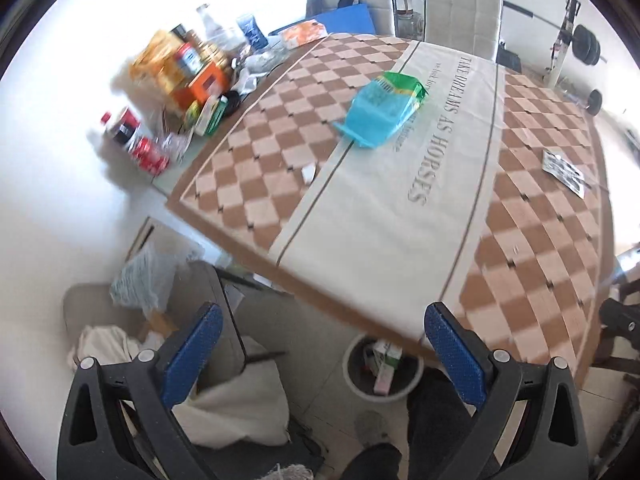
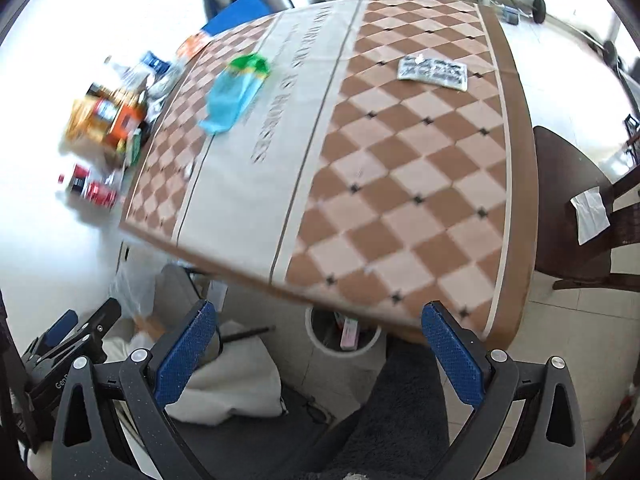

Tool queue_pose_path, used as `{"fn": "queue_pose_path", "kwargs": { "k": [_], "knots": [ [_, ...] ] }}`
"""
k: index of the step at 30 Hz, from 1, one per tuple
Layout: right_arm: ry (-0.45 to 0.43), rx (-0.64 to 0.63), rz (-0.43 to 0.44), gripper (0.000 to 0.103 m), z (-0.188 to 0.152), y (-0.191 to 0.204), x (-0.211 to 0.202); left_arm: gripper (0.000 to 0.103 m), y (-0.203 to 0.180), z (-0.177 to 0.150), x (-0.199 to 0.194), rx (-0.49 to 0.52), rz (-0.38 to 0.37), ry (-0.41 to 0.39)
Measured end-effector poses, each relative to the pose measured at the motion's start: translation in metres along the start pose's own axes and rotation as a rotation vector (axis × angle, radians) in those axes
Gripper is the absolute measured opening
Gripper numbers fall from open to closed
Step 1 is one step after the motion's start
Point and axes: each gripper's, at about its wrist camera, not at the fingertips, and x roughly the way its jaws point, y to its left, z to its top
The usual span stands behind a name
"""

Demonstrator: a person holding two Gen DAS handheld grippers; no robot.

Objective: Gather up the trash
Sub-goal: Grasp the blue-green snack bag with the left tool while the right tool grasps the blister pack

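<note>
A blue and green plastic wrapper (image 1: 380,110) (image 2: 236,90) lies on the checkered tablecloth (image 1: 532,216) (image 2: 400,184), and a silver blister pack (image 1: 563,173) (image 2: 433,69) rests near the table's far right side. A small white scrap (image 1: 308,171) sits at the left of the cloth. A white waste bin (image 1: 382,368) (image 2: 343,330) with cartons inside stands on the floor under the near table edge. My left gripper (image 1: 323,354) is open, hanging over the floor in front of the table with nothing between its blue pads. My right gripper (image 2: 318,350) is likewise open and holds nothing.
Bottles, cans, boxes and jars (image 1: 180,76) (image 2: 108,120) crowd the table's left end. A grey chair with white cloth (image 1: 224,384) stands at lower left. A dark wooden chair (image 2: 576,208) with a white paper is on the right. Weights (image 1: 586,44) lie beyond.
</note>
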Motion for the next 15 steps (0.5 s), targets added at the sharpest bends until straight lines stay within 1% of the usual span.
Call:
{"fn": "queue_pose_path", "kwargs": {
  "k": [1, 3, 4, 6, 9, 10, 11, 13, 15],
  "knots": [
    [0.009, -0.006, -0.033, 0.103, 0.02, -0.008, 0.008, 0.103, -0.01, 0.016, 0.008, 0.011, 0.026, -0.001],
    [0.042, -0.054, -0.123, 0.103, 0.071, -0.025, 0.031, 0.103, -0.039, 0.047, 0.028, 0.028, 0.08, -0.001],
    [0.057, -0.077, -0.164, 0.103, 0.091, -0.031, 0.042, 0.103, -0.056, 0.062, 0.041, 0.039, 0.089, 0.011],
    [0.101, -0.154, -0.262, 0.103, 0.142, -0.045, 0.07, 0.103, -0.091, 0.088, 0.068, 0.067, 0.083, 0.051],
    [0.196, -0.279, -0.375, 0.103, 0.201, -0.062, 0.116, 0.103, -0.14, 0.117, 0.106, 0.108, 0.072, 0.113],
    [0.239, -0.328, -0.398, 0.103, 0.221, -0.067, 0.135, 0.103, -0.155, 0.124, 0.116, 0.118, 0.065, 0.133],
    [0.268, -0.356, -0.413, 0.103, 0.235, -0.072, 0.149, 0.103, -0.167, 0.129, 0.126, 0.125, 0.061, 0.151],
    [0.343, -0.456, -0.43, 0.103, 0.261, -0.075, 0.179, 0.103, -0.187, 0.14, 0.145, 0.136, 0.052, 0.185],
    [0.408, -0.523, -0.433, 0.103, 0.276, -0.078, 0.201, 0.103, -0.201, 0.15, 0.159, 0.143, 0.049, 0.209]
  ]
}}
